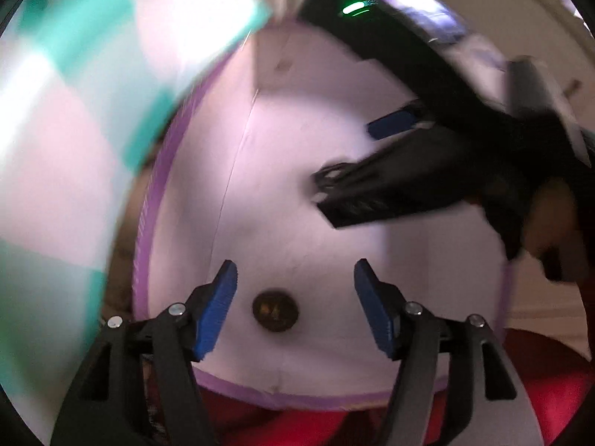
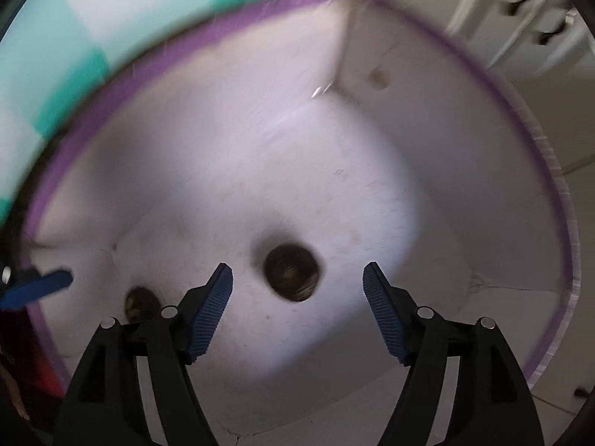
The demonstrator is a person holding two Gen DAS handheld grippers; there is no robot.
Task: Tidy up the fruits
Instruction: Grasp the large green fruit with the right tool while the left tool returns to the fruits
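A white box with a purple rim (image 1: 147, 223) fills both views (image 2: 141, 74). A small dark brown round fruit (image 1: 275, 310) lies on its floor between my left gripper's (image 1: 295, 306) open blue fingers, untouched. In the right wrist view another dark round fruit (image 2: 292, 277) lies on the floor just ahead of my right gripper (image 2: 297, 310), which is open and empty. A second small dark fruit (image 2: 139, 303) sits at lower left, near the left gripper's blue fingertip (image 2: 41, 282). The right gripper also shows in the left wrist view (image 1: 372, 171), reaching into the box from the right.
A teal and white checkered surface (image 1: 74, 74) lies beyond the box's left side (image 2: 74, 37). Red fabric (image 1: 297, 423) shows below the box's near rim. White cabinet doors with handles (image 2: 539, 18) stand at upper right.
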